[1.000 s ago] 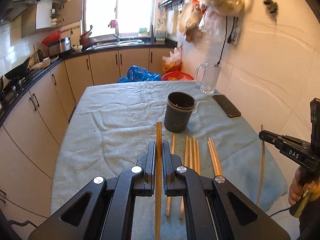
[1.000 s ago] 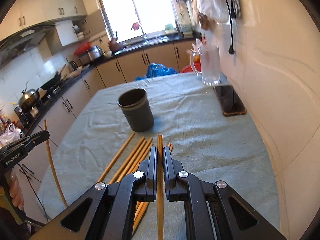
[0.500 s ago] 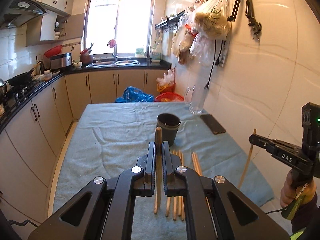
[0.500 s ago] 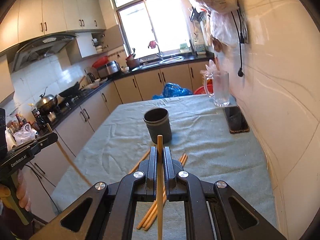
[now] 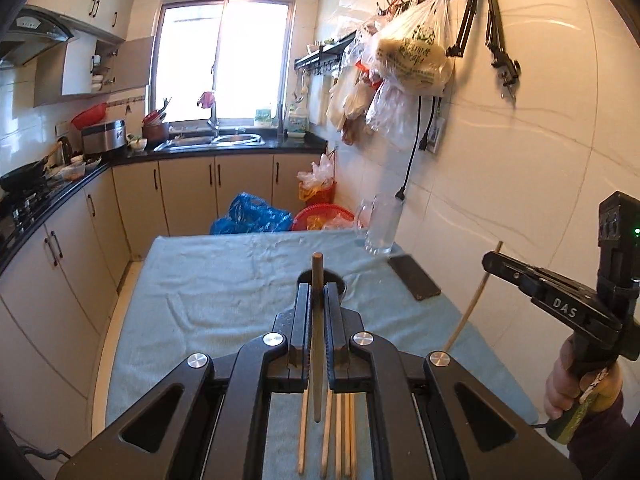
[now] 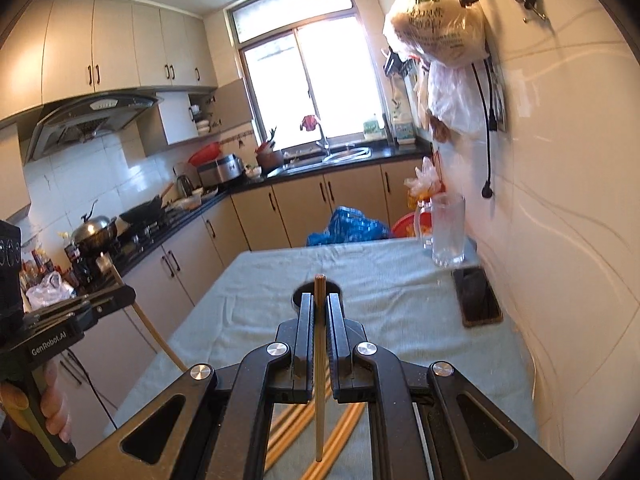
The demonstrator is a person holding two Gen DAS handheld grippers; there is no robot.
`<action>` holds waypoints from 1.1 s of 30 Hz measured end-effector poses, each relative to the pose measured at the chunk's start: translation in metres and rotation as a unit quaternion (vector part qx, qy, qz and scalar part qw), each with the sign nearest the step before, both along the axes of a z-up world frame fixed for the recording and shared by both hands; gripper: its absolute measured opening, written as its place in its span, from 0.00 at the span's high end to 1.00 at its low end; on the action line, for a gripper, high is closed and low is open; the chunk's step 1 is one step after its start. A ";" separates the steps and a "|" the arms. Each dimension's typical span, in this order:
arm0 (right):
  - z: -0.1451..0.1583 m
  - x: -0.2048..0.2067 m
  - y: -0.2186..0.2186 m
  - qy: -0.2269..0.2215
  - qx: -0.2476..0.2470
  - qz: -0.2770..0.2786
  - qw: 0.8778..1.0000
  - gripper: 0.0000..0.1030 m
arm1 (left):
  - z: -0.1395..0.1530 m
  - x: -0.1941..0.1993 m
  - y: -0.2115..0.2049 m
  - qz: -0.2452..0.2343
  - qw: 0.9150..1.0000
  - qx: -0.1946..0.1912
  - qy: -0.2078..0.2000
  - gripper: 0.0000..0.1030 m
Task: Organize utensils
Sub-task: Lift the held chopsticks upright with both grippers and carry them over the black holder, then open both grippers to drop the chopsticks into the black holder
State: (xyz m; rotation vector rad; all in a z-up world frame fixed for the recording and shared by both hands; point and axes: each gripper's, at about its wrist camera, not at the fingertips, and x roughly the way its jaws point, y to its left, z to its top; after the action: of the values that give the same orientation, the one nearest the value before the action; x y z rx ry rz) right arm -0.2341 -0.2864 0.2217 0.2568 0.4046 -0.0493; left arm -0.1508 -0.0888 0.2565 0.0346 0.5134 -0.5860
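Chopstick (image 5: 317, 332) clamped within left gripper (image 5: 318, 292)

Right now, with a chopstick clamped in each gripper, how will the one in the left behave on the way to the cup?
The chopstick looks thin, rigid and light, so it probably won't sag. Its round shaft, held only between the left gripper fingers, may pivot or slip. Released on the cloth, it would likely roll.
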 end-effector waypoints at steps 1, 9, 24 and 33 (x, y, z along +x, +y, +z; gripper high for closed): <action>0.004 0.005 -0.001 -0.005 -0.001 -0.003 1.000 0.94 | 0.004 0.005 -0.002 0.003 1.000 -0.001 -0.005 0.95; 0.035 0.061 -0.010 -0.044 0.010 -0.023 0.999 0.94 | 0.040 0.061 -0.026 0.009 0.999 -0.034 -0.015 0.95; 0.031 0.162 -0.022 -0.053 0.009 -0.071 0.996 0.94 | 0.009 0.182 -0.087 0.034 0.997 -0.056 0.041 0.95; -0.034 0.209 -0.054 0.046 0.064 -0.069 0.994 0.93 | -0.043 0.219 -0.097 0.039 0.994 -0.015 0.101 0.95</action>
State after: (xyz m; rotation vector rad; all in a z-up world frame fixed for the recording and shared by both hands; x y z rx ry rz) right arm -0.0251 -0.3403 0.1881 0.4108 0.4813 -0.1715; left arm 0.0677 -0.1858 0.2135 -0.0745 0.6994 -0.5232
